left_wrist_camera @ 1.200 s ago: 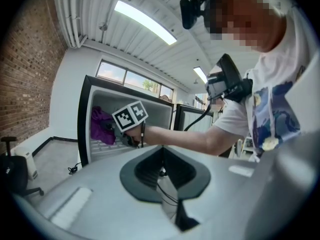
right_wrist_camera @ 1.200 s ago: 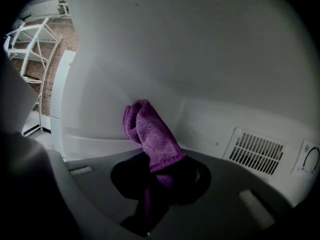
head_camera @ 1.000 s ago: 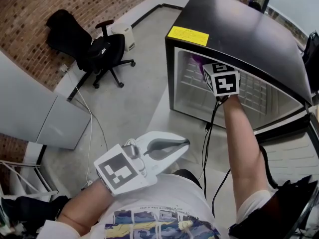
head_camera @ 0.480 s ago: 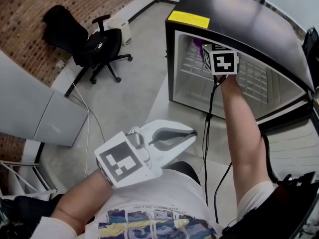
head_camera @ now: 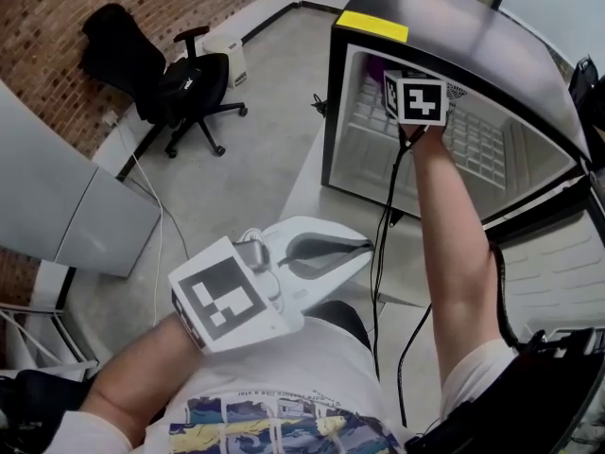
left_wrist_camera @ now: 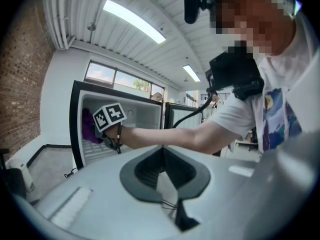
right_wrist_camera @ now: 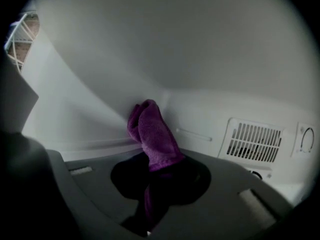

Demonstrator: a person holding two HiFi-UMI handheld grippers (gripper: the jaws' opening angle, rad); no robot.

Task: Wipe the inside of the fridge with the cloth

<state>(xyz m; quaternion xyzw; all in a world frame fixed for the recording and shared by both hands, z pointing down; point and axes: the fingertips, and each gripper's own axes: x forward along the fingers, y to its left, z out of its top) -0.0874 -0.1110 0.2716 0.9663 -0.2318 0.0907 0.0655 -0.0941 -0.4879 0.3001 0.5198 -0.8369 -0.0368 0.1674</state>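
Observation:
The black mini fridge (head_camera: 492, 55) stands open, its inside white. My right gripper (head_camera: 416, 97) reaches deep into it at the upper left, only its marker cube showing in the head view. In the right gripper view this gripper (right_wrist_camera: 160, 166) is shut on the purple cloth (right_wrist_camera: 152, 134), whose free end presses into the corner where the fridge's inner walls (right_wrist_camera: 100, 84) meet. The cloth (left_wrist_camera: 90, 126) also shows behind the cube in the left gripper view. My left gripper (head_camera: 364, 249) hangs shut and holding nothing near the person's chest, well outside the fridge.
A vent grille (right_wrist_camera: 255, 141) sits on the inner wall right of the cloth. The fridge door (head_camera: 558, 291) hangs open at the right. A black cable (head_camera: 388, 225) trails from the right gripper. An office chair (head_camera: 189, 83) and a grey panel (head_camera: 85, 216) stand at the left.
My right gripper has pushed up and deeper into the fridge with the cloth. The left gripper has stayed near the chest, still shut.

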